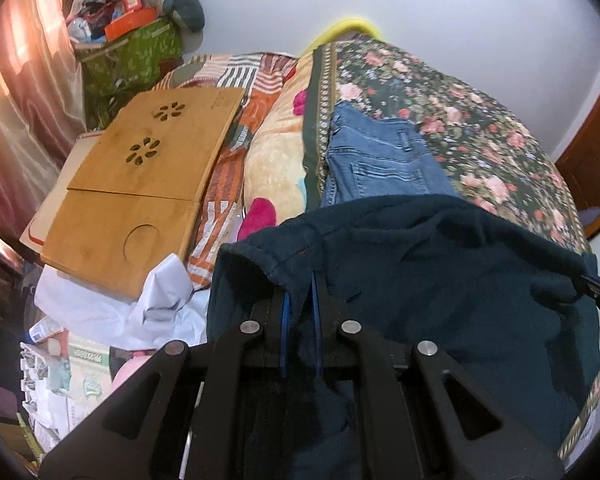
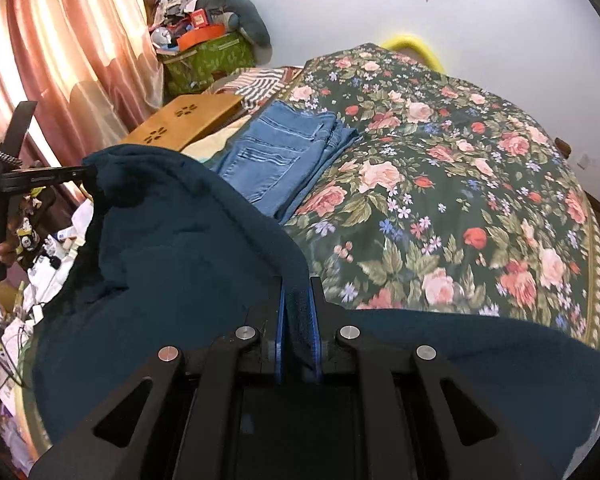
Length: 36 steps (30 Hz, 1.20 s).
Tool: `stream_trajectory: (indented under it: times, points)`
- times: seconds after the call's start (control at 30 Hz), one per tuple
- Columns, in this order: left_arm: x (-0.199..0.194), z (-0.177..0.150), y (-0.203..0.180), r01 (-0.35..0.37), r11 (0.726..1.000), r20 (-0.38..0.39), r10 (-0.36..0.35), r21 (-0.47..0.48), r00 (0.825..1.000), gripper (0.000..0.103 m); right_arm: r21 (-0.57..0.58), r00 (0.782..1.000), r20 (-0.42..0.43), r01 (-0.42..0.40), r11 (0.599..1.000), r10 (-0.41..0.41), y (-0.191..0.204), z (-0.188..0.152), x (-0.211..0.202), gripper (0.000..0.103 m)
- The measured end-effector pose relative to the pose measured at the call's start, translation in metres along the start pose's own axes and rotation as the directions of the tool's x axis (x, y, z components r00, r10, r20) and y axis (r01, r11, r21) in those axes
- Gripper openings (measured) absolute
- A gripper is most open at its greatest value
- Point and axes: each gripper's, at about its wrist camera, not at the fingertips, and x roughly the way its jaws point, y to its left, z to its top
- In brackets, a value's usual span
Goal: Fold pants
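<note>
Dark teal fleece pants (image 1: 452, 280) hang stretched between my two grippers above the near edge of the bed. My left gripper (image 1: 300, 284) is shut on the pants' top edge at one end. My right gripper (image 2: 298, 284) is shut on the same edge of the pants (image 2: 172, 248) at the other end. The left gripper also shows in the right wrist view (image 2: 88, 172), pinching the cloth at far left. The right gripper's tip shows at the right edge of the left wrist view (image 1: 598, 284). The lower part of the pants is hidden below the grippers.
Folded blue jeans (image 2: 284, 156) lie on the floral bedspread (image 2: 480, 200) beyond the pants. A wooden lap desk (image 1: 148, 184) sits on striped bedding at left. Clutter, a green box (image 1: 132, 56) and pink curtains (image 2: 60, 60) fill the left side.
</note>
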Motion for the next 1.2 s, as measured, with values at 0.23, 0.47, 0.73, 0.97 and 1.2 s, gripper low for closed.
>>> stream_trajectory:
  times: [0.23,0.47,0.73,0.97,1.2]
  points:
    - [-0.039,-0.037,-0.005,-0.028,0.999,0.017,0.027,0.039,0.999,0.009,-0.001,1.0,0.03,0.003,1.0,-0.003,0.015,-0.022,-0.031,0.009]
    - [-0.053,-0.079,0.011,-0.036,0.999,-0.014,0.037,0.012,0.999,0.009,0.005,0.999,0.041,-0.008,1.0,0.008,0.032,-0.056,-0.051,0.009]
    - [-0.034,-0.14,0.037,-0.02,0.999,-0.121,0.014,-0.049,0.993,0.01,0.014,0.999,0.029,-0.023,1.0,0.023,0.047,-0.094,-0.059,0.009]
    - [-0.015,-0.181,0.041,-0.005,0.995,-0.178,-0.012,-0.096,0.984,0.013,0.031,1.0,-0.011,-0.01,0.999,0.01,0.06,-0.128,-0.045,0.01]
    - [-0.02,-0.185,0.03,-0.067,0.996,-0.181,0.056,-0.052,0.982,0.015,0.019,1.0,-0.016,0.024,1.0,-0.023,0.068,-0.135,-0.043,0.012]
